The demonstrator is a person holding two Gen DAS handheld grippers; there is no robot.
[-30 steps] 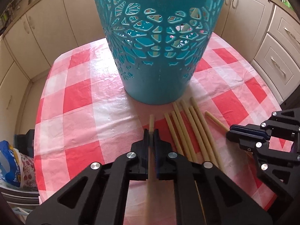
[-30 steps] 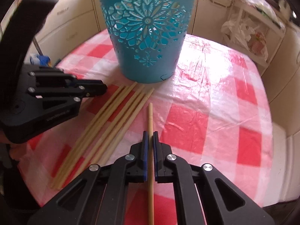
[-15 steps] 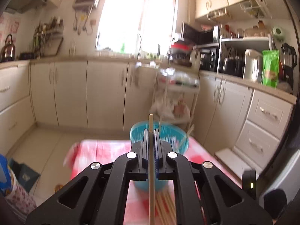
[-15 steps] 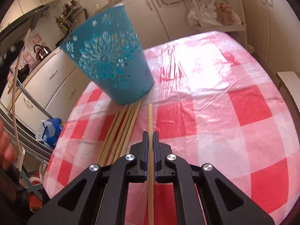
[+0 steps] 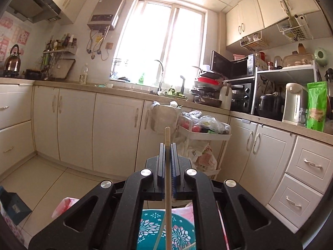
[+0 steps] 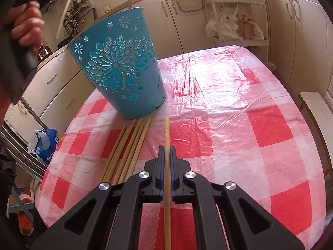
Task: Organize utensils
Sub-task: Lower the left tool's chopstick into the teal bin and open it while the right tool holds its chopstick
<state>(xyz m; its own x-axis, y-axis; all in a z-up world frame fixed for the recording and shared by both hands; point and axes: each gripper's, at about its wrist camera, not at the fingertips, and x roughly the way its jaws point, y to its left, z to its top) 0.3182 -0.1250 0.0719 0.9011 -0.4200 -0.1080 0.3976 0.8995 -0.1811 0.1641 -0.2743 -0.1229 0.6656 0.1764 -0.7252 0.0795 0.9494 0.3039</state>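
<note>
Covering the table is a red-and-white checked plastic cloth [image 6: 239,112], creased and glossy. A teal cut-out bin [image 6: 120,70] stands on it; 5 loose chopsticks [image 6: 129,148] lie just beside its base. Right gripper [image 6: 165,149] is clamped on 1 chopstick [image 6: 167,137] above the cloth. Left gripper [image 5: 166,145] pinches another chopstick [image 5: 167,166] over the bin, facing cream cabinets [image 5: 79,129], a bright window [image 5: 162,45] and a cluttered counter [image 5: 270,121].

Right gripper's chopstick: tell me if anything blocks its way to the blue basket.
Nothing visible does. The right gripper, jaws shut on a chopstick, faces the blue basket across bare tablecloth. The loose chopsticks lie left of that line. The basket's open top looks clear.
</note>
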